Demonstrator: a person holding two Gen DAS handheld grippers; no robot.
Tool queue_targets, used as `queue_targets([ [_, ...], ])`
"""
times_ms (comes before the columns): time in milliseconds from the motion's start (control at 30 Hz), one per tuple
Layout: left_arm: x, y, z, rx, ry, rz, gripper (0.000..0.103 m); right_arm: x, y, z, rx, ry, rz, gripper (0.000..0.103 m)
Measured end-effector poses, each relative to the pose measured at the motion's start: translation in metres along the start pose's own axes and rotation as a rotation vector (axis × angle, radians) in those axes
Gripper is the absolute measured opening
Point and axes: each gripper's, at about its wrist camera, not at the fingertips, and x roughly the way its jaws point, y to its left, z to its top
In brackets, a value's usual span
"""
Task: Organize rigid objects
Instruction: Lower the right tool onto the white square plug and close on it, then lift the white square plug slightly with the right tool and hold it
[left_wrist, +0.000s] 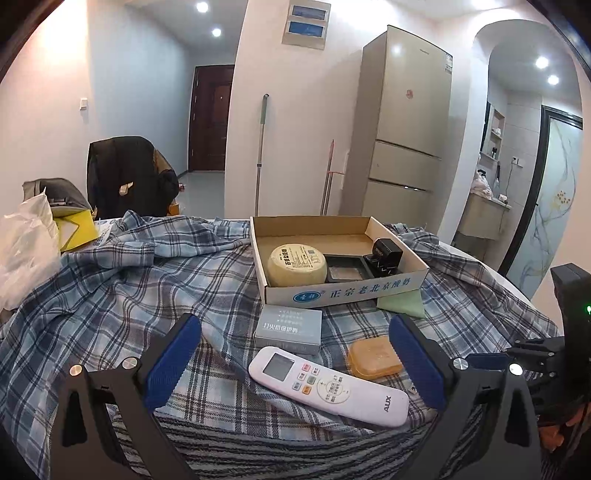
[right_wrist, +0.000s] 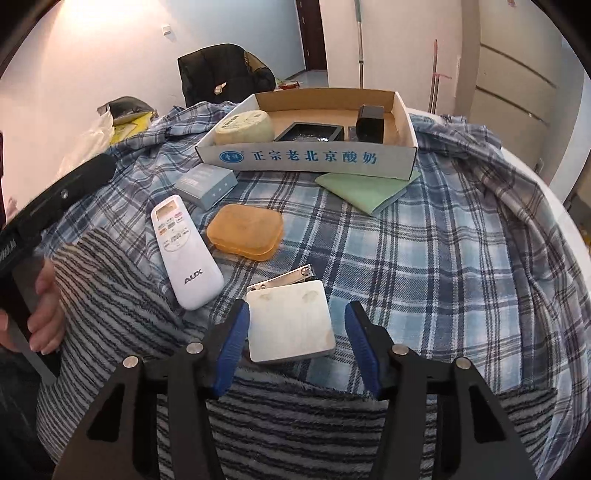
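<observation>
Right claw (right_wrist: 295, 332) stood low in the middle of its own view, its blue pads on either side of a flat silver metal case (right_wrist: 290, 323) with a hinged clip at its far end. The left pad looked to be at the case's edge, while a clear gap remained at the right pad, so we counted the claw as open and not yet pressing. The case lay on the plaid cloth (right_wrist: 424, 266) covering the desk, just beside the near end of a white remote (right_wrist: 184, 251).

Left claw (left_wrist: 295, 358) gaped wide in the lower half of its view, holding nothing, with the remote (left_wrist: 328, 387) and an orange soap box (left_wrist: 373, 358) lying on the cloth between its pads. We could not see the silver case from this side at all; only the right wrist view showed it.

Both views showed the cardboard tray (left_wrist: 343, 293) in the upper middle, holding a round yellowish tin (left_wrist: 297, 266), a shallow black dish (left_wrist: 345, 269) and a small black box (left_wrist: 386, 254). A grey carton (left_wrist: 288, 328) sat between the tray and the remote, and a folded green cloth (left_wrist: 402, 304) poked out from under the tray's near right corner.

The right wrist view alone showed a hand (right_wrist: 44, 306) at its left edge, gripping the other tool's black handle. The left wrist view alone showed the fridge (left_wrist: 406, 122) at upper right.
</observation>
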Motion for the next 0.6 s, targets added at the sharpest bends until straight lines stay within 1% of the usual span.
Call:
queue_targets([
  [33, 0.0, 0.0, 0.0, 0.002, -0.001, 0.002, 0.103, 0.0, 0.003, -0.001, -0.017, 0.002, -0.014, 0.053],
  [133, 0.0, 0.0, 0.0, 0.003, 0.001, 0.002, 0.103, 0.003, 0.006, -0.001, -0.032, 0.007, -0.018, 0.053],
  [233, 0.001, 0.001, 0.0, 0.004, 0.002, 0.003, 0.103, 0.004, 0.0, 0.002, 0.001, 0.018, 0.002, 0.053],
  [267, 0.001, 0.0, 0.0, 0.004, 0.003, 0.003, 0.103, 0.004, -0.001, 0.002, 0.017, 0.018, 0.016, 0.046],
  [300, 0.001, 0.002, -0.001, 0.003, 0.007, 0.003, 0.103, 0.004, -0.002, 0.002, 0.026, 0.015, 0.018, 0.046],
  [400, 0.002, 0.001, -0.002, 0.004, 0.012, 0.001, 0.103, 0.004, -0.003, 0.002, 0.033, 0.001, -0.019, 0.046],
  [600, 0.002, 0.001, -0.002, 0.007, 0.014, 0.003, 0.103, 0.003, -0.02, 0.006, 0.088, -0.008, -0.065, 0.046],
])
